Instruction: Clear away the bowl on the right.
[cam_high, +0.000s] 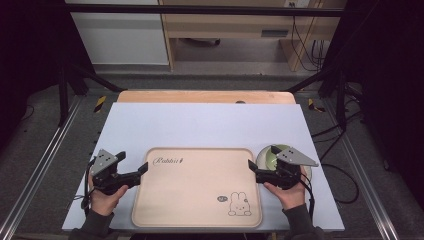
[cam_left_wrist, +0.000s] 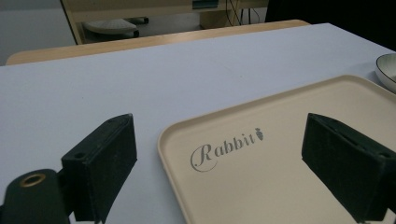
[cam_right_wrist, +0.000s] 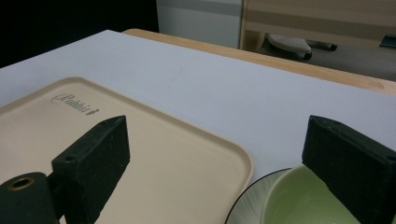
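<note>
A beige tray printed with "Rabbit" and a small rabbit lies flat on the white table top. My left gripper is open at the tray's left edge. In the left gripper view one jaw hangs over the tray and the other over the table. My right gripper is open at the tray's right edge. In the right gripper view one jaw is above the tray, the other above a pale green bowl. Neither gripper holds anything.
The green bowl sits in a white dish with a dark rim just right of the tray, under my right gripper. The white sheet covers a wooden table. Black frame posts stand at both sides.
</note>
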